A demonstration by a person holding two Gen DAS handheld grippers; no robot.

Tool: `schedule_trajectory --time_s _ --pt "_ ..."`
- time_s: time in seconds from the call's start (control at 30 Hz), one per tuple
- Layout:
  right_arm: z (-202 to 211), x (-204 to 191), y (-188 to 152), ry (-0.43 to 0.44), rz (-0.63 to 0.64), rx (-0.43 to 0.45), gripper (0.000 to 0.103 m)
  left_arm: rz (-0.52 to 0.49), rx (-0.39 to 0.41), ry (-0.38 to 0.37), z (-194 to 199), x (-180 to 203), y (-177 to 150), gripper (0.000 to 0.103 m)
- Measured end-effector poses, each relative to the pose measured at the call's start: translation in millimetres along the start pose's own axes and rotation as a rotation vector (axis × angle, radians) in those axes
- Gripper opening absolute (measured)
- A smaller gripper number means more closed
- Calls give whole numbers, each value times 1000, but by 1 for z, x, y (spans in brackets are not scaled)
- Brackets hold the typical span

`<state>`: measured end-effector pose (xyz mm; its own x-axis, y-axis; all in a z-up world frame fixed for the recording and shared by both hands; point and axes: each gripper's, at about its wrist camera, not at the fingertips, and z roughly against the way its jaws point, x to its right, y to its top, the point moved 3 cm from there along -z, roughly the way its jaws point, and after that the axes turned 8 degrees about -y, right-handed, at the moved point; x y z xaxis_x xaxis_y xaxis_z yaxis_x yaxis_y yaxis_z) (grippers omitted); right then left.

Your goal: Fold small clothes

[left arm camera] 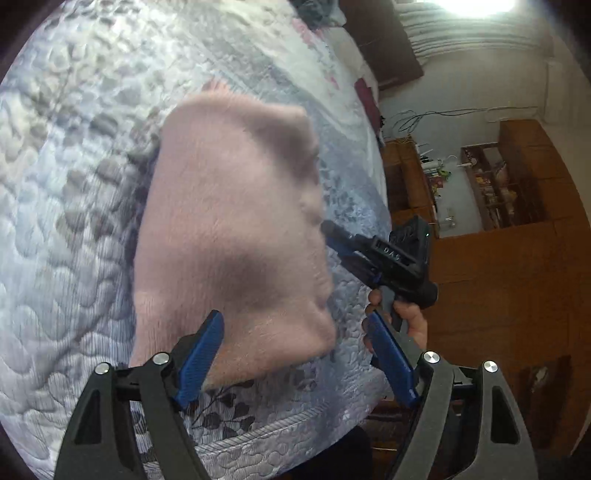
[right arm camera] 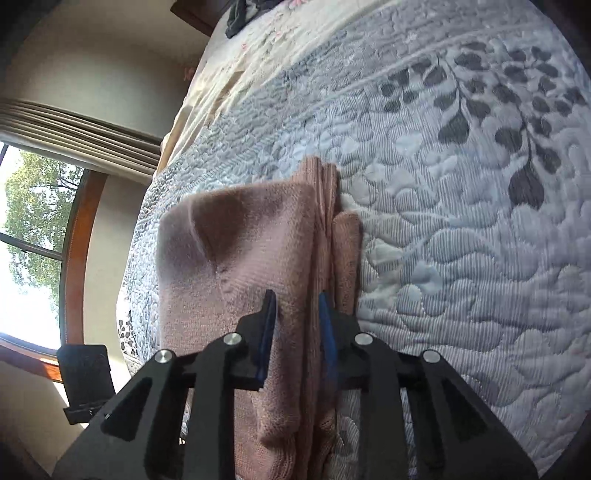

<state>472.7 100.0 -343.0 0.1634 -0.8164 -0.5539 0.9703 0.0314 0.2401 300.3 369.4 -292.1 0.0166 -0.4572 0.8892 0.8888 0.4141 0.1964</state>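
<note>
A pink knitted garment (left arm camera: 229, 229) lies folded on the quilted bed (left arm camera: 66, 206). My left gripper (left arm camera: 295, 317) is open above the garment's near end, its blue fingers (left arm camera: 201, 354) spread wide with nothing between them. A hand (left arm camera: 410, 321) holds my right gripper (left arm camera: 332, 232), which comes in from the right and meets the garment's right edge. In the right wrist view the pink garment (right arm camera: 236, 251) shows stacked layers along its right side. My right gripper (right arm camera: 296, 299) is shut on a thick fold of those layers.
The grey leaf-patterned quilt (right arm camera: 461, 221) stretches wide to the right of the garment. Dark clothes (right arm camera: 240, 14) lie at the bed's far end. Beyond the bed edge are wooden cabinets (left arm camera: 517, 177), a wooden floor (left arm camera: 498, 288), a window (right arm camera: 29, 221) and a black object (right arm camera: 85, 376).
</note>
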Motion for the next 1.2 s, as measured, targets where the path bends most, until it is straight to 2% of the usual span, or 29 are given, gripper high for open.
schedule_trajectory --time_s 0.07,0.1,0.17,0.23,0.27,0.3,0.33,0.37,0.4,0.47,0.5,0.53,0.6,0.63,0.67,0.7,0.73,0.77,0.83,0.9,0.97,1.07,1.1,1.2 --pt "16 -14 14 33 28 60 24 -47 40 -30 9 13 33 80" --pt "15 -23 20 42 49 62 24 -58 53 -31 7 15 52 80" --pt "-3 -36 28 55 85 4 24 -55 40 5 -9 5 86 80" --pt "-29 -40 29 32 119 -69 24 -10 -20 64 -35 -20 104 78" --pt "-42 -36 27 -12 138 -106 18 4 -42 86 -47 -29 108 79" --pt "-51 -28 24 -58 148 -121 2 2 -44 100 -53 -37 111 79" --pt "-57 -18 25 -89 150 -120 0 -12 -42 108 -56 -39 112 80" --pt "-56 -8 25 -67 121 -125 0 -26 -42 107 -57 -37 113 80" --pt "-53 0 26 -44 81 -130 0 -39 -47 119 -57 -33 111 80" --pt "-36 -6 21 -38 103 -113 1 -62 -44 126 -46 -21 105 78" --pt "-24 -16 16 -19 130 -101 7 -87 -41 85 -39 -10 99 78" --pt "-13 -25 7 16 160 -97 7 -117 -48 54 -33 1 93 78" --pt "-3 -42 -14 47 209 -118 7 -162 -77 46 -34 12 81 78" --pt "-4 -44 -26 43 231 -139 7 -158 -108 55 -40 8 74 78" --pt "-13 -42 -37 6 250 -168 3 -152 -133 99 -48 -1 69 77" --pt "-22 -35 -43 -45 257 -176 0 -144 -147 123 -55 -12 67 70" --pt "-27 -26 -46 -51 246 -175 0 -125 -147 119 -58 -20 66 60" --pt "-27 -18 -46 -32 212 -173 0 -97 -138 113 -57 -25 67 56" --pt "-15 -17 -46 -33 176 -165 0 -55 -122 107 -49 -22 69 55" --pt "1 -32 -53 -26 212 -158 4 -90 -119 94 -38 -5 61 56" --pt "16 -44 -69 1 240 -165 4 -128 -133 86 -28 6 43 56" --pt "6 -37 -94 -83 264 -201 2 -122 -160 175 -31 -10 20 56" --pt "-2 -28 -98 -129 262 -210 0 -100 -160 169 -35 -19 17 56" --pt "0 -30 -101 -131 239 -180 2 -45 -113 147 -27 -21 15 54"
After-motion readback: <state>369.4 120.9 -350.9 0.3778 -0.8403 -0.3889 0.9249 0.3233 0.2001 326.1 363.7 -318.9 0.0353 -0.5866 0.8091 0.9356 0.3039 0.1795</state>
